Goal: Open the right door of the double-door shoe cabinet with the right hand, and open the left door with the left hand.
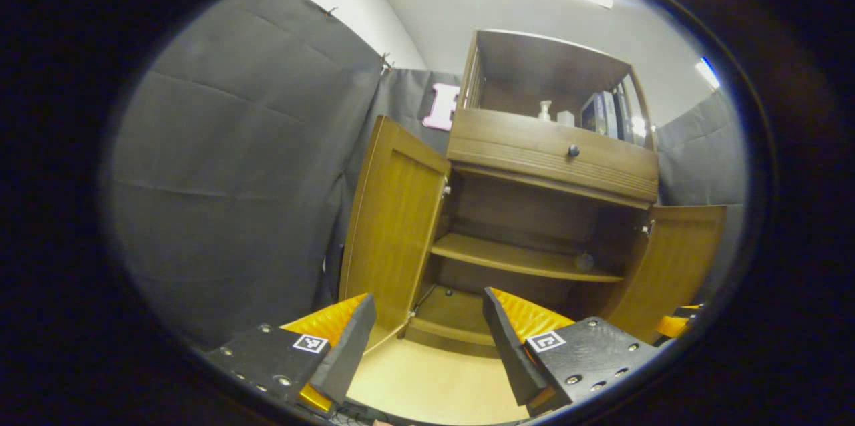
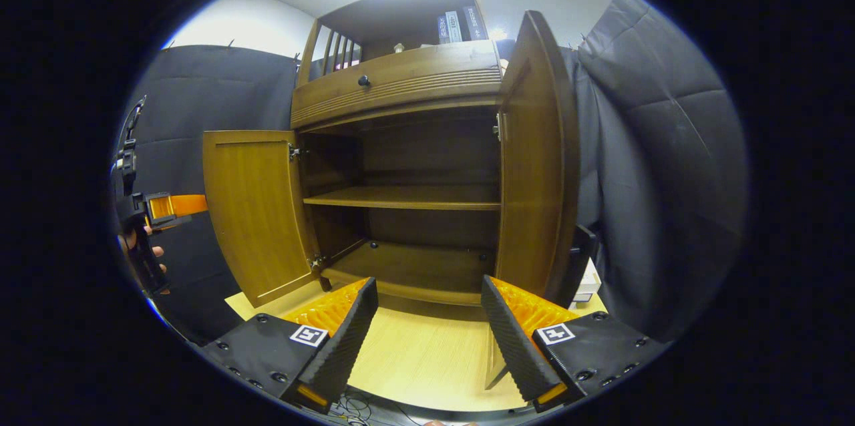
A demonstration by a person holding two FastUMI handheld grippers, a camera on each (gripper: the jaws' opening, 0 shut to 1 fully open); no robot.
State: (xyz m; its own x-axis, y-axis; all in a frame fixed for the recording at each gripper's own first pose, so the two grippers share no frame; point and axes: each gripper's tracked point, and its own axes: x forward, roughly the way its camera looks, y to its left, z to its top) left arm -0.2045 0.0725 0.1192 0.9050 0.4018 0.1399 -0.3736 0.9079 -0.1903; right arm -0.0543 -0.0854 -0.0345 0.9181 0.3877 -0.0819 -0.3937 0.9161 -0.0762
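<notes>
With both the left door and right door of the shoe cabinet swung wide, I judge the task done; my left gripper and right gripper gape empty, facing it.

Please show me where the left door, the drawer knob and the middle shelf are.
left door (image 2: 250, 212), right gripper view, on the middle of its inner panel.
drawer knob (image 1: 573, 151), left gripper view, on the round dark knob itself.
middle shelf (image 2: 407, 197), right gripper view, on its top board near the front edge.
</notes>
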